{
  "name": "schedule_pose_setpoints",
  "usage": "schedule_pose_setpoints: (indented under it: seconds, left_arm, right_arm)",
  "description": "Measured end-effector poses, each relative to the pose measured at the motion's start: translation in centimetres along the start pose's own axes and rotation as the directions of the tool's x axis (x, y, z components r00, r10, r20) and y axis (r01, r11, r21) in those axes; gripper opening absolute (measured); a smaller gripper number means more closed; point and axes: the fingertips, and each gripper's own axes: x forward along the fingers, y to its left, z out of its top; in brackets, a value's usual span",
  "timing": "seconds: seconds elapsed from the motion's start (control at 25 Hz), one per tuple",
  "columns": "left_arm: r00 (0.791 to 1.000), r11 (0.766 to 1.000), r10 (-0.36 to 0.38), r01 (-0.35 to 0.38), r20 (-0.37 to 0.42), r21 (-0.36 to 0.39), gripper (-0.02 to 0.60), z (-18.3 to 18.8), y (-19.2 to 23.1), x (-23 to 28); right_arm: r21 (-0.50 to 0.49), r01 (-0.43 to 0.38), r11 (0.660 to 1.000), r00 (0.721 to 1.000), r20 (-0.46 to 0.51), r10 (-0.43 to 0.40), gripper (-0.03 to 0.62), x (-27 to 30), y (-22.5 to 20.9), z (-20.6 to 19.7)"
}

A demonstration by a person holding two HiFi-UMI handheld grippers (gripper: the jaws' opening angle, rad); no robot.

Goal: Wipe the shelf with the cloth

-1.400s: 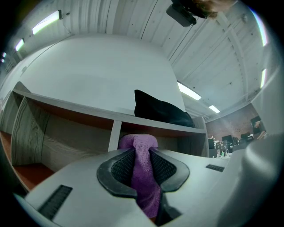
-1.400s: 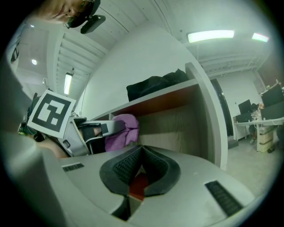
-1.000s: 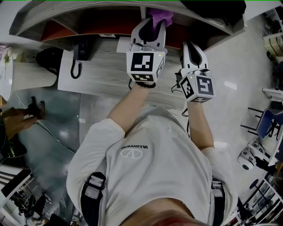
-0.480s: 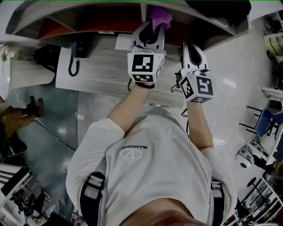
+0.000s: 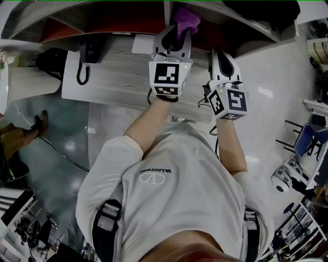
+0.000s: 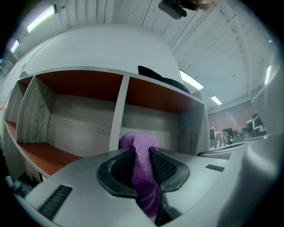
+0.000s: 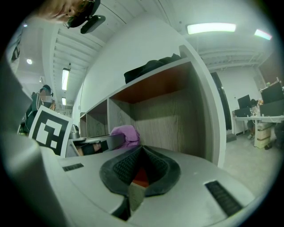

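A purple cloth (image 5: 185,18) is pinched in my left gripper (image 5: 174,37), which is shut on it and points at the shelf (image 5: 66,29) by its upright divider (image 5: 166,7). In the left gripper view the cloth (image 6: 141,153) bulges out between the pads (image 6: 165,168), in front of the divider (image 6: 117,116) and the right compartment (image 6: 155,128). My right gripper (image 5: 221,55) hovers just right of the left one, shut and holding nothing. In the right gripper view its jaws (image 7: 140,170) face the right compartment's red-brown floor, with the cloth (image 7: 126,133) to the left.
A grey wood-grain desk (image 5: 123,77) lies under the shelf, with a black phone (image 5: 86,57) on white paper. A dark bundle (image 6: 159,80) rests on the shelf's top. Chairs and gear (image 5: 302,148) stand on the white floor at the right.
Both grippers stay almost where they were, the left one still holding the cloth at the divider. The head view has drifted a little, sliding the desk down and left.
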Motion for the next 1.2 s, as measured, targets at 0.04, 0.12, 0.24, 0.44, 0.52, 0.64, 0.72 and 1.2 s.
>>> schedule_pose_setpoints:
  seconds: [0.04,0.12,0.24,0.44,0.52,0.64,0.72,1.2]
  left_arm:
    - [1.000,1.000,0.001,-0.001,-0.003,0.000,0.078,-0.2,0.0,0.0]
    - [1.000,1.000,0.002,-0.002,-0.006,-0.002,0.078,-0.6,0.1,-0.1]
    - [1.000,1.000,0.001,-0.001,-0.010,-0.005,0.078,-1.1,0.2,-0.1]
    - [0.999,1.000,0.004,-0.005,-0.035,-0.011,0.078,-2.4,0.5,-0.2]
    - [0.999,1.000,0.003,-0.004,-0.042,-0.010,0.078,-2.9,0.6,-0.3]
    - [0.999,1.000,0.000,0.000,-0.050,-0.008,0.078,-3.6,0.5,-0.2]
    - [0.999,1.000,-0.002,0.001,-0.053,-0.010,0.078,-3.9,0.5,-0.2]
    - [0.997,1.000,0.007,-0.009,-0.083,-0.020,0.078,-6.1,0.5,0.3]
  right_arm:
    - [0.001,0.002,1.000,1.000,-0.004,-0.002,0.000,-0.1,0.0,-0.2]
    - [0.003,0.006,1.000,1.000,-0.011,-0.006,0.002,-0.1,-0.1,-0.5]
    - [0.001,0.005,1.000,1.000,-0.016,-0.005,0.001,-0.2,-0.2,-0.8]
    - [0.003,0.006,1.000,1.000,-0.031,-0.006,0.000,-0.1,-0.1,-1.5]
    - [0.004,0.005,1.000,0.999,-0.037,-0.005,0.000,0.0,0.0,-1.8]
    - [0.008,0.008,1.000,0.999,-0.041,-0.008,0.001,0.0,-0.1,-2.1]
    - [0.010,0.011,1.000,0.999,-0.043,-0.010,0.002,0.0,-0.2,-2.3]
    - [0.026,0.036,0.999,0.997,-0.075,-0.034,0.002,-0.4,-1.3,-4.2]
